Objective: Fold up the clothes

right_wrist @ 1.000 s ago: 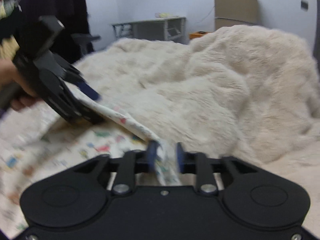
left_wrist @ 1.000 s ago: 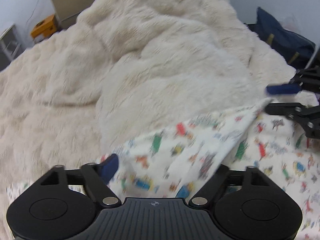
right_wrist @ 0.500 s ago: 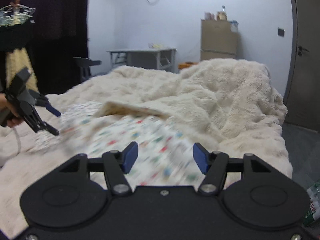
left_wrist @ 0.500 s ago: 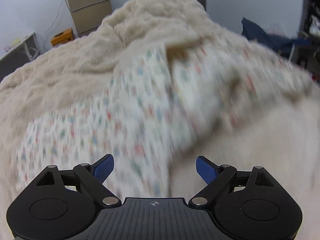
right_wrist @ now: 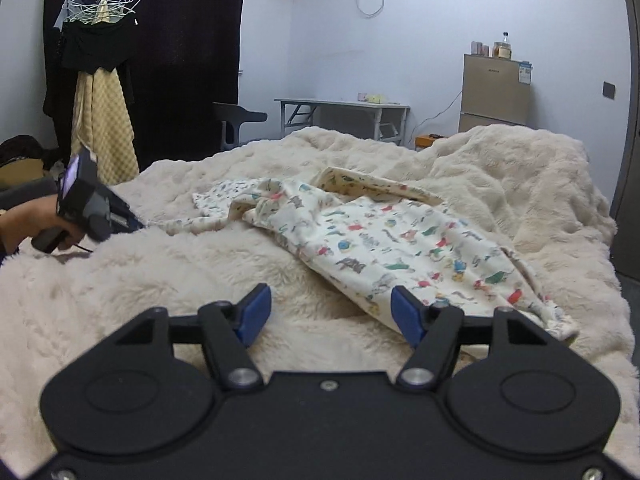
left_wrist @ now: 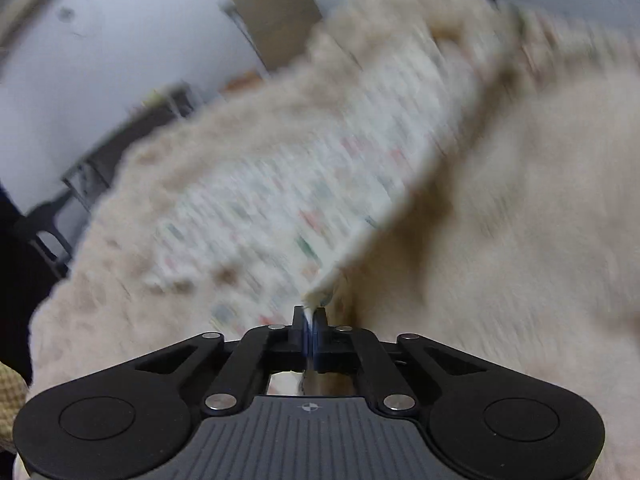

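A white garment [right_wrist: 384,240] with small coloured prints lies crumpled on the fluffy cream blanket [right_wrist: 200,272]. In the right wrist view my right gripper [right_wrist: 331,312] stands open above the blanket, just short of the garment's near edge, nothing between its blue pads. At far left of that view a hand holds my left gripper [right_wrist: 138,225], which pinches a stretched corner of the garment. In the blurred left wrist view the left gripper [left_wrist: 309,320] is shut on that corner, and the garment [left_wrist: 304,184] runs away from it.
The blanket covers a bed that drops off at the right to a dark floor [right_wrist: 628,288]. Behind stand a grey folding table [right_wrist: 344,112], a chair [right_wrist: 236,120], a small beige fridge [right_wrist: 494,92], a dark curtain and clothes on a hanger [right_wrist: 96,40].
Both grippers let go of the garment, which dropped onto the blanket. My left gripper then swung left and shut on a garment corner. My right gripper pulled back and stays open.
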Demonstrator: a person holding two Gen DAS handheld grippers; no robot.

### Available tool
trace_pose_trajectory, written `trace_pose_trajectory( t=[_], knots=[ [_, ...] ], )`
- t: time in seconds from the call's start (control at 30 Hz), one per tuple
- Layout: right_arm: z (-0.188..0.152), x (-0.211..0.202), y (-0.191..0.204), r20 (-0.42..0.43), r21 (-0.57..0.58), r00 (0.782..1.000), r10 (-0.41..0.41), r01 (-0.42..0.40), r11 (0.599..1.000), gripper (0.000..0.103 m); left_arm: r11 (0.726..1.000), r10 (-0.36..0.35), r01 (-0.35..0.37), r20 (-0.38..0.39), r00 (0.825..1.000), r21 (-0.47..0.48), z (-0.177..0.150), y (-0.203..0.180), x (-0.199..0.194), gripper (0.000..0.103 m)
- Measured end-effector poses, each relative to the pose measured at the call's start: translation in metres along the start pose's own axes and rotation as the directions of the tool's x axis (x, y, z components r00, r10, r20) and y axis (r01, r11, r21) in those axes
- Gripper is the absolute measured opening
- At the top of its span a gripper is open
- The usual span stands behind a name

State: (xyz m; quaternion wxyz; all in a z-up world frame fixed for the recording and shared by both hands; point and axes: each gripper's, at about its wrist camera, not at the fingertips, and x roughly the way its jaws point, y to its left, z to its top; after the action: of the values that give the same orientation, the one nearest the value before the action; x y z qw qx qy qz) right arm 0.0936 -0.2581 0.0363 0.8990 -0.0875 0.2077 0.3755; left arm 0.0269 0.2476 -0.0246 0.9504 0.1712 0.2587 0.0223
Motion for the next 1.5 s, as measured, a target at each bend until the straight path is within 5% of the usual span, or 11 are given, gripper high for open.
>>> trace_pose_trajectory(
  t=[0.13,0.67,0.73,0.8,0.87,0.9,1.03,1.2,1.37,1.43,1.5],
  knots=[
    [0.01,0.003,-0.01,0.01,0.01,1.0,-0.005,0.005,1.0,0.064,0.99,0.13,-0.113,0.217,0.967,-0.089,0.054,0.05,-0.045,0.0],
    [0.052,0.03,-0.062,0.099,0.106,0.995,0.003,-0.014,0.994,0.064,0.927,0.365,-0.374,0.14,0.92,0.037,0.297,0.135,0.039,0.001],
    [0.054,0.036,-0.069,0.1,0.121,0.995,0.002,-0.014,0.993,0.064,0.927,0.375,-0.375,0.008,0.927,0.002,0.264,0.138,0.1,0.013],
    [0.056,0.041,-0.075,0.099,0.134,0.995,0.001,-0.014,0.991,0.064,0.924,0.374,-0.381,-0.125,0.919,-0.032,0.23,0.141,0.162,0.042],
    [0.052,0.045,-0.073,0.083,0.119,0.997,0.006,-0.016,0.993,0.064,0.918,0.363,-0.39,-0.255,0.896,-0.066,0.197,0.145,0.223,0.037],
    [0.05,0.046,-0.072,0.076,0.111,0.997,0.008,-0.016,0.994,0.064,0.915,0.351,-0.395,-0.317,0.881,-0.084,0.181,0.146,0.253,0.037],
    [0.049,0.051,-0.074,0.059,0.083,0.998,0.009,-0.014,0.996,0.064,0.866,0.15,-0.303,-0.372,0.916,-0.398,0.116,0.168,0.258,0.038],
    [0.081,0.091,-0.09,-0.022,-0.022,0.999,0.03,-0.031,0.999,0.064,0.769,-0.029,-0.188,-0.326,0.945,-0.611,0.064,0.177,0.246,0.046],
    [0.104,0.156,-0.103,-0.157,-0.073,0.98,0.122,-0.134,0.988,0.063,0.722,-0.193,0.012,-0.185,0.964,-0.691,0.083,0.161,0.253,0.046],
    [0.106,0.181,-0.112,-0.199,-0.024,0.968,0.149,-0.157,0.987,0.059,0.734,-0.264,0.104,-0.14,0.954,-0.671,0.101,0.144,0.26,0.05],
    [0.107,0.205,-0.125,-0.238,0.069,0.954,0.184,-0.173,0.983,0.052,0.693,-0.409,0.215,-0.129,0.903,-0.688,0.125,0.119,0.276,0.057]
  ],
)
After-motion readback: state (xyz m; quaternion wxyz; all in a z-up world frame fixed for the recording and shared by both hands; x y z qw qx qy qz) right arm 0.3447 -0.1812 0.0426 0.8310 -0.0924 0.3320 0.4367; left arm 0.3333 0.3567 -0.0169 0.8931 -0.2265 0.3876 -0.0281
